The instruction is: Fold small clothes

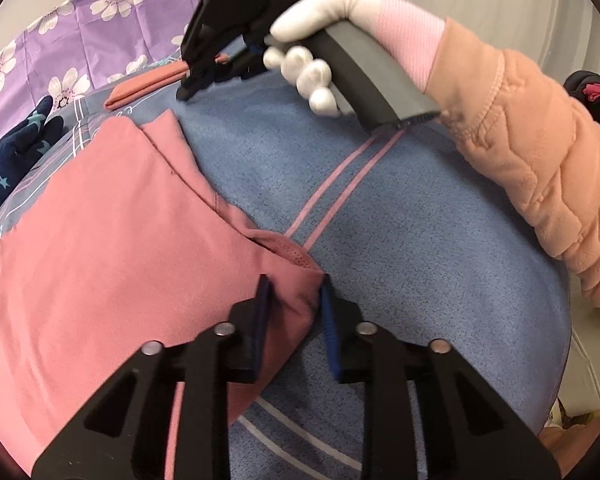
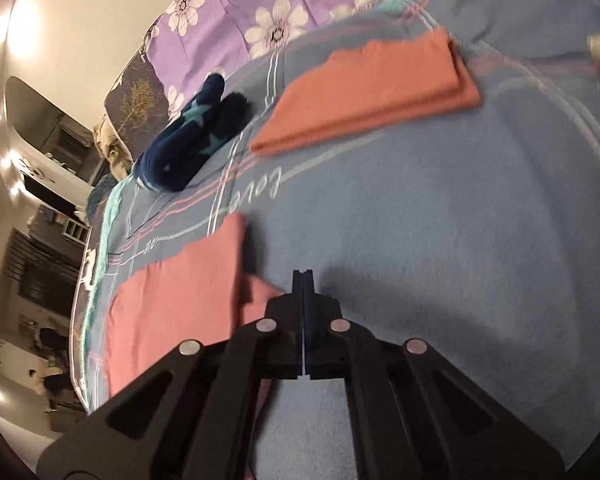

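Note:
A pink garment (image 1: 100, 240) lies flat on the blue blanket (image 1: 400, 240), with one edge folded over along its right side. My left gripper (image 1: 296, 296) pinches the garment's near right corner, and the cloth bunches between the two pads. In the right wrist view the same pink garment (image 2: 172, 308) lies left of my right gripper (image 2: 303, 275). That gripper is shut with nothing in it, just above the blanket (image 2: 440, 240). From the left wrist view the right gripper (image 1: 186, 90) is at the far end of the garment, held by a white-gloved hand (image 1: 304, 68).
A folded coral cloth (image 2: 364, 92) lies farther back on the blanket. Dark navy socks with teal stars (image 2: 196, 140) rest to its left. A purple floral sheet (image 2: 260, 0) covers the far side. A peach quilted sleeve (image 1: 540, 160) crosses the right of the left wrist view.

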Demonstrator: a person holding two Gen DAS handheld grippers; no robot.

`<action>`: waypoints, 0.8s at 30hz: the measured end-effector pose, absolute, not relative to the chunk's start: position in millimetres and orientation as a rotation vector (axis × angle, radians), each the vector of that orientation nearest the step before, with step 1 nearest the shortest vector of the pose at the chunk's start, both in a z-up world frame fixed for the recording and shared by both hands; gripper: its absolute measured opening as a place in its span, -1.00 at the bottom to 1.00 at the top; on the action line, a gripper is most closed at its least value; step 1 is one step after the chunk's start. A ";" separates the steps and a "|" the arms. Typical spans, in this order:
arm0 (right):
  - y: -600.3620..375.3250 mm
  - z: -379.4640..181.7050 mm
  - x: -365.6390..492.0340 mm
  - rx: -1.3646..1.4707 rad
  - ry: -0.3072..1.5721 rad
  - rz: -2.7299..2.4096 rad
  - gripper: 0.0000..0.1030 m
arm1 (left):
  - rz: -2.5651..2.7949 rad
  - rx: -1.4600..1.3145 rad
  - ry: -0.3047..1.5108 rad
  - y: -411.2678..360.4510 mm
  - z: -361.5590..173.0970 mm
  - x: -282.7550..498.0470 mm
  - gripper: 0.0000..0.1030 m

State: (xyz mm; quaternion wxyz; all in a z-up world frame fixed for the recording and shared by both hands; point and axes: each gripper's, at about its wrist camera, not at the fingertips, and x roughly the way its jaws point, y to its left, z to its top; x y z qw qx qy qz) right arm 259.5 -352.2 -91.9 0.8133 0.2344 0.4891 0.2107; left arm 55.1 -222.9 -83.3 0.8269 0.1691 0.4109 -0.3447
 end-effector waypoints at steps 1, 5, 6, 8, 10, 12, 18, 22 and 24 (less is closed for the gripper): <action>-353.2 -93.6 259.3 0.496 1.043 0.455 -0.92 | -0.733 0.364 0.870 -223.4 -83.1 54.3 -0.65; -348.8 -96.8 246.7 0.495 1.044 0.510 -0.76 | -0.745 0.358 0.869 -221.6 -78.9 53.5 -0.82; -345.9 -95.6 244.2 0.485 1.041 0.521 -0.59 | -0.754 0.338 0.877 -218.9 -76.8 54.5 -0.83; -339.6 -92.8 241.7 0.473 1.043 0.542 -0.36 | -0.767 0.307 0.888 -215.0 -74.5 58.2 -0.83; -334.8 -91.0 240.9 0.462 1.048 0.546 -0.26 | -0.770 0.314 0.896 -215.7 -74.9 59.0 -0.82; -332.2 -90.9 240.7 0.457 1.051 0.556 -0.15 | -0.762 0.345 0.887 -220.1 -76.4 56.5 -0.75; -321.0 -94.4 239.3 0.414 1.040 0.571 0.08 | -0.747 0.458 0.845 -237.9 -80.7 43.3 -0.27; -315.0 -96.9 239.6 0.400 1.022 0.543 -0.88 | -0.761 0.390 0.875 -231.3 -78.3 56.3 -0.89; -318.5 -94.6 237.0 0.458 0.973 0.536 -0.94 | -0.782 0.362 0.883 -227.3 -75.3 59.2 -0.91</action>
